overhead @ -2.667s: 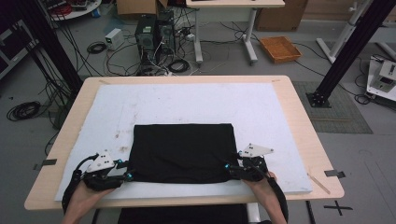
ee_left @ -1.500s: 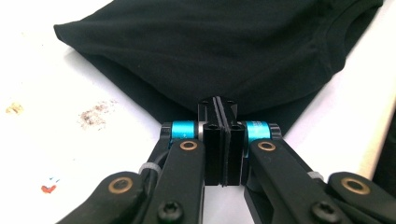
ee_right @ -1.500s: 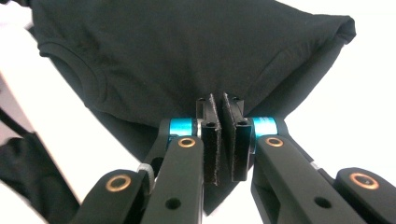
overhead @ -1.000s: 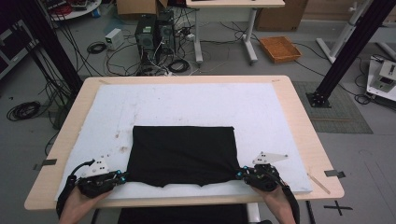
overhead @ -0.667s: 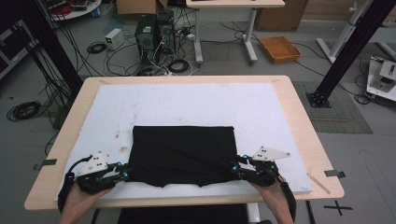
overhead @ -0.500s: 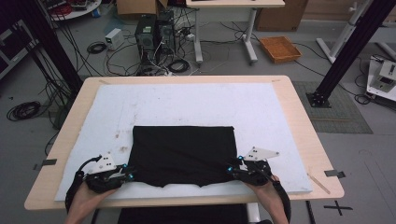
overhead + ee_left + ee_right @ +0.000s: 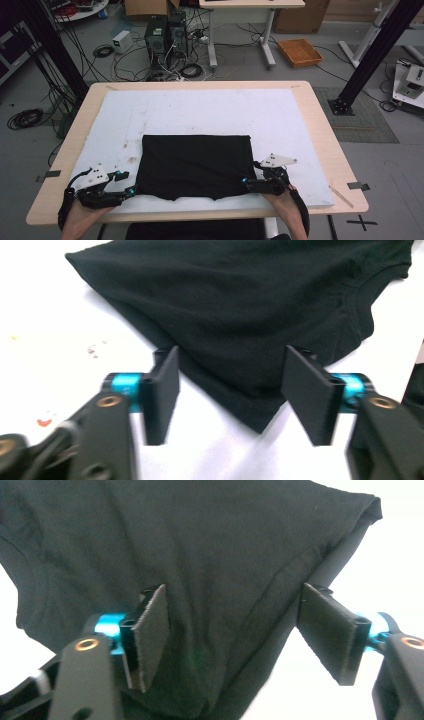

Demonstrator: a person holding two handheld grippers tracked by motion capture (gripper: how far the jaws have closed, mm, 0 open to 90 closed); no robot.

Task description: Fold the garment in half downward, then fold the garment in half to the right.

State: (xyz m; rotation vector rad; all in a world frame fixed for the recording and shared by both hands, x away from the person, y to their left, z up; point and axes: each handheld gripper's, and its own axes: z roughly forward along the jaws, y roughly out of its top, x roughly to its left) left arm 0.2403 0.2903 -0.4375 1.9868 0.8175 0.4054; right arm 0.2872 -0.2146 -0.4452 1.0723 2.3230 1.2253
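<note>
White mat (image 7: 200,115) bears folded black shirt (image 7: 195,165).

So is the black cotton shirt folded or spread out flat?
Folded: the black cotton shirt lies as a compact rectangle with doubled layers at its edges.

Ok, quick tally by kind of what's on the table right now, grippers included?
Black T-shirt, folded: 1
White foam mat: 1
Grippers, jaws just opened, shirt corners between them: 2, left gripper and right gripper
Total: 4
</note>
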